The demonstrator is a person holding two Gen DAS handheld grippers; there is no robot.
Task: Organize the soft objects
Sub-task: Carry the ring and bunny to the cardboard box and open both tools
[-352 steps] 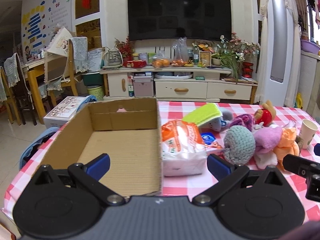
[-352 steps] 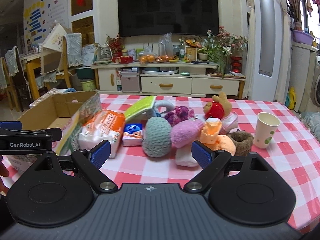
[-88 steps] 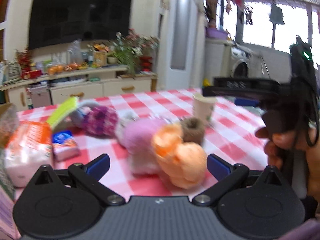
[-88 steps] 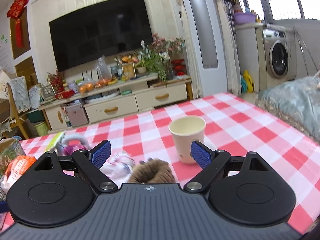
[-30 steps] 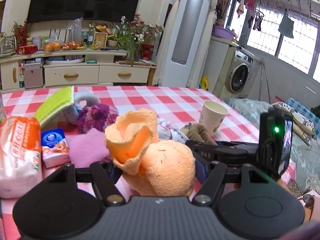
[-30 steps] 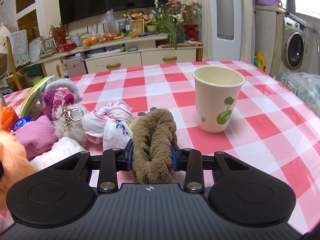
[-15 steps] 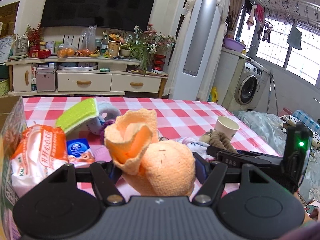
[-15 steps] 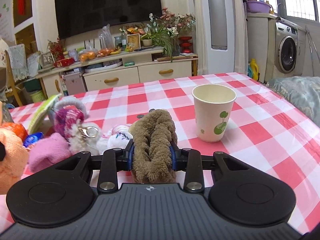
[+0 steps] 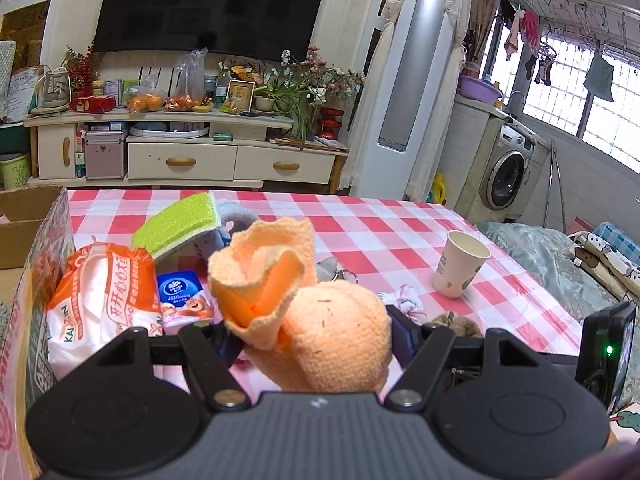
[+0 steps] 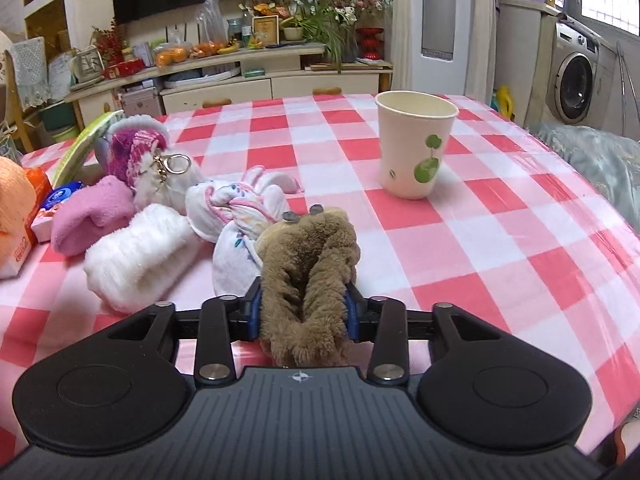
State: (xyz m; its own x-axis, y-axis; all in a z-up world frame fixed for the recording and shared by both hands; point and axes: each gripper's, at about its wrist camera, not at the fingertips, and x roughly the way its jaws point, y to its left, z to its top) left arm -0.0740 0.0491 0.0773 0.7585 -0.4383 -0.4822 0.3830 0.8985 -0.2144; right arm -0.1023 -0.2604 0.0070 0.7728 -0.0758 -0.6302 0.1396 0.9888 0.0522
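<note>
My left gripper (image 9: 314, 338) is shut on an orange knitted toy (image 9: 280, 280), held above the red-checked tablecloth (image 9: 384, 236). My right gripper (image 10: 304, 312) has a brown plush toy (image 10: 316, 248) between its blue pads; its jaws are opening, and the pads still touch the plush, which rests low over the cloth. Just left of it lie a white patterned cloth bundle (image 10: 240, 216), a white fluffy piece (image 10: 140, 256), a pink soft piece (image 10: 92, 216) and a purple knit with a keyring (image 10: 136, 152). The cardboard box (image 9: 44, 248) stands at the far left of the left wrist view.
A paper cup (image 10: 414, 148) stands right of the soft pile. An orange tissue pack (image 9: 104, 296), a small blue tissue packet (image 9: 180, 292) and a green sponge (image 9: 180, 220) lie beside the box. The table edge drops off at right toward a covered sofa (image 10: 600, 160).
The right gripper has sunk toward the table and its jaws have widened around the brown plush. The left gripper, still holding the orange toy, has shifted so the box edge shows at left.
</note>
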